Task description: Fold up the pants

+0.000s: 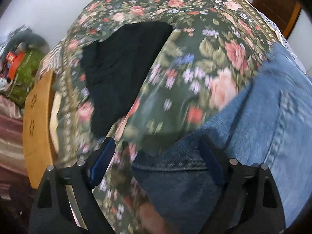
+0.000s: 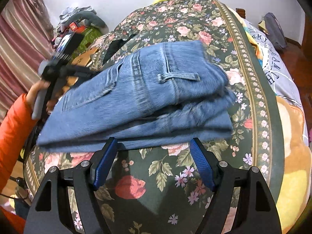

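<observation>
The jeans lie folded in a thick stack on the floral bedspread, toward its near-left part, waistband and back pockets on top, layers a bit staggered at the right end. Judging by that, the fold looks nearly done.

Your right gripper sits just short of the stack's near edge, jaws wide apart, nothing between them. Your left gripper is also spread apart, w/ denim lying under and between its fingers, but it isn't clamped on it as far as the left wrist view shows. In the right wrist view your left hand in the orange sleeve holds that tool at the stack's left end.

Further out: a black garment lies on the bedspread beyond the jeans, toward the far-left side. A wooden board sits off the left edge, a printed pillow off the right edge, clutter by the wall.

Risks from here: both views are motion-blurred, so you seem to be moving fast; a fingertip catching the top layer could drag it and undo the fold. Pushing from one end only could skew the staggered layers. The stack is near the bedspread's left edge, so a hard shove could tip it off.
</observation>
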`<state>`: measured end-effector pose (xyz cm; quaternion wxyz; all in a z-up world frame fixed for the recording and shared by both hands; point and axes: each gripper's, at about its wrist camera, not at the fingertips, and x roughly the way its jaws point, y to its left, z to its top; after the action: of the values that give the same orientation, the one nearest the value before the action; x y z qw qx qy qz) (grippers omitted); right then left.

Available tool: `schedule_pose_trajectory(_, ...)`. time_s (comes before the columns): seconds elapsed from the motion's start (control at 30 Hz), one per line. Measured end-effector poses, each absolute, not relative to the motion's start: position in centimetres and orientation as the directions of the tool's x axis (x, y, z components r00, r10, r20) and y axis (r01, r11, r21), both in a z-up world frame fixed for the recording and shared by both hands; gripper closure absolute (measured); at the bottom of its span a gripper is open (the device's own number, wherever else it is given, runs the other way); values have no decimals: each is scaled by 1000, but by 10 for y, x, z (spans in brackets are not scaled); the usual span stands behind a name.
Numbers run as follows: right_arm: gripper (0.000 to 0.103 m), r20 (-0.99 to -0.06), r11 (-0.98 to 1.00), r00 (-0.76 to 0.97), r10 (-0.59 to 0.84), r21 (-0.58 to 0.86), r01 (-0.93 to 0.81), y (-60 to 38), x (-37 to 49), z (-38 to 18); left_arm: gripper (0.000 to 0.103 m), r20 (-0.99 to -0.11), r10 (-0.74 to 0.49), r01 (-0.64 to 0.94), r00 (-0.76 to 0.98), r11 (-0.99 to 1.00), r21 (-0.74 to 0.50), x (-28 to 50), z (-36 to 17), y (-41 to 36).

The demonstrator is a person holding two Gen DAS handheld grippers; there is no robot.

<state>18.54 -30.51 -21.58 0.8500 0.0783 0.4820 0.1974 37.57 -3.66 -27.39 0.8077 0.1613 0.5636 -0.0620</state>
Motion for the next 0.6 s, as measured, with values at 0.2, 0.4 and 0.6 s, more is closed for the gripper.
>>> schedule_pose_trajectory(0.2,29,-768,913,497,405,312,-262,-305,174,-199,15,-922,84,284,378,937,202,305,-250,-14)
schedule_pose_trajectory(0.4,29,-734,907,535,418,302,-293,-298,156,-178,15,-929,13,254,370,961,114,237,-234,-7)
schedule_pose_trajectory(0.6,29,-715,892,544,440,278,-357,-279,145,-167,19,-902,-28,283,431,953,106,201,-211,-26)
